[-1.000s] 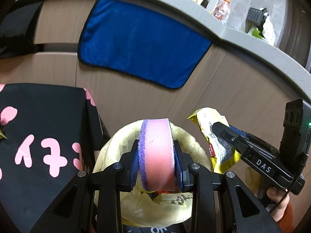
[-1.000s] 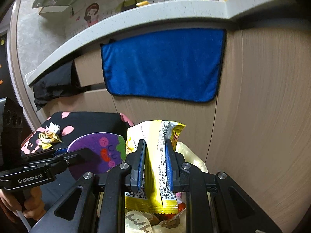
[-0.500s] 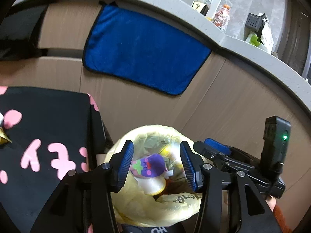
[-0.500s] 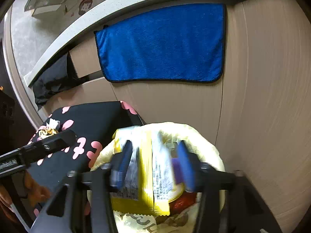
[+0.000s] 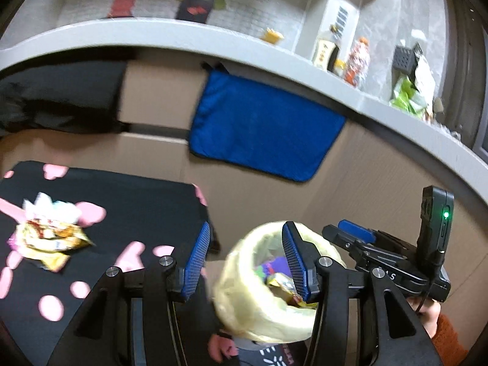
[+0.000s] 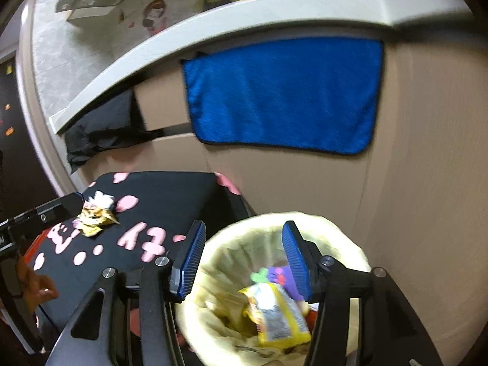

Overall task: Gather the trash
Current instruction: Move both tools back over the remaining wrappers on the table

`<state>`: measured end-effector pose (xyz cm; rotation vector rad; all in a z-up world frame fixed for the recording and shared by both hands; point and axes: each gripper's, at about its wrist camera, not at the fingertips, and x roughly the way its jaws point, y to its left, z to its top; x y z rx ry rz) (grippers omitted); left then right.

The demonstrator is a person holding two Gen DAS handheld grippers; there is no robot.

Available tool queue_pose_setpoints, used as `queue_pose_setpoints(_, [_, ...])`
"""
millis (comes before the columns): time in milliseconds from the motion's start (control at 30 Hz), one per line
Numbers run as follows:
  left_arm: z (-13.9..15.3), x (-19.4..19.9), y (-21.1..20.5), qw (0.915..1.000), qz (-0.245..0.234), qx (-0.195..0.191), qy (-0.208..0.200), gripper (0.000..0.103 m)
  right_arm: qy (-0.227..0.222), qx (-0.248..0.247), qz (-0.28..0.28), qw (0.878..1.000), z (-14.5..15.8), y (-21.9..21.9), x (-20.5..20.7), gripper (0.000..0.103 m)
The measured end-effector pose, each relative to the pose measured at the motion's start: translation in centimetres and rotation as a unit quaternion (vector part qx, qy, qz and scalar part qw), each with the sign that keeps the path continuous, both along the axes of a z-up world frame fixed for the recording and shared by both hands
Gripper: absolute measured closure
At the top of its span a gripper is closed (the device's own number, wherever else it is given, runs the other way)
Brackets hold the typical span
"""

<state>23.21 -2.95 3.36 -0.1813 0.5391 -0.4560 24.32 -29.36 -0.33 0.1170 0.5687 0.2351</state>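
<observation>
A bin with a yellow liner (image 5: 241, 314) stands on the floor beside a black table. Inside it lie a purple sponge (image 6: 279, 274) and a yellow snack wrapper (image 6: 277, 314); both also show in the left wrist view, the sponge (image 5: 274, 267) and the wrapper (image 5: 282, 280). My right gripper (image 6: 244, 256) hangs open over the bin's rim (image 6: 335, 228), empty. My left gripper (image 5: 247, 259) is open and empty, astride the bin's left edge. Crumpled wrappers (image 5: 45, 231) lie on the table, seen also from the right wrist as crumpled wrappers (image 6: 96, 216) next to the left gripper (image 6: 70, 201).
The black table with pink print (image 5: 137, 207) sits left of the bin. A blue towel (image 5: 262, 128) hangs on the wooden cabinet front behind. A grey counter (image 5: 381, 103) above carries bottles and packets. A black cloth (image 5: 61, 97) hangs at the left.
Both grippers opened; the sponge and the yellow wrapper dropped into the bin. The left gripper rose and swung left towards the table, bringing the crumpled wrappers into view.
</observation>
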Motion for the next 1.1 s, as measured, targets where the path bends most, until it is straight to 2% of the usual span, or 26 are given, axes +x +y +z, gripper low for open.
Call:
queue_pose_setpoints(100, [1.2, -0.8, 3.2, 0.9995, 0.025, -0.003, -0.022, 0.052, -0.013, -0.001, 0.023, 1.000, 1.1, 2.3, 0.1, 0.053])
queue_pose_setpoints(300, [1.6, -0.7, 10.6, 0.9945, 0.099, -0.011, -0.031, 0.052, -0.024, -0.008, 0.074, 0.997, 2.2, 8.0, 0.8, 0.053])
queue_pose_setpoints(467, [-0.5, 0.7, 18.2, 0.9826, 0.180, -0.034, -0.032, 0.052, -0.018, -0.019, 0.112, 0.993, 1.6, 12.6, 1.9, 0.053])
queue_pose_setpoints(567, [-2.3, 2.2, 21.4, 0.9776, 0.205, -0.046, -0.016, 0.051, -0.005, -0.031, 0.131, 0.991, 0.6, 15.2, 2.8, 0.053])
queue_pose_setpoints(667, [-4.9, 4.5, 24.3, 0.9753, 0.208, -0.071, 0.019, 0.051, 0.008, -0.041, 0.146, 0.988, -0.5, 17.3, 3.6, 0.053])
queue_pose_setpoints(900, [-8.8, 8.4, 26.3, 0.9717, 0.213, -0.080, 0.063, 0.051, 0.046, -0.054, 0.169, 0.983, -3.4, 20.3, 5.9, 0.053])
queue_pose_setpoints(1100, [-10.2, 12.5, 26.3, 0.9785, 0.177, -0.070, 0.081, 0.051, 0.068, -0.062, 0.175, 0.980, -5.0, 21.4, 7.5, 0.053])
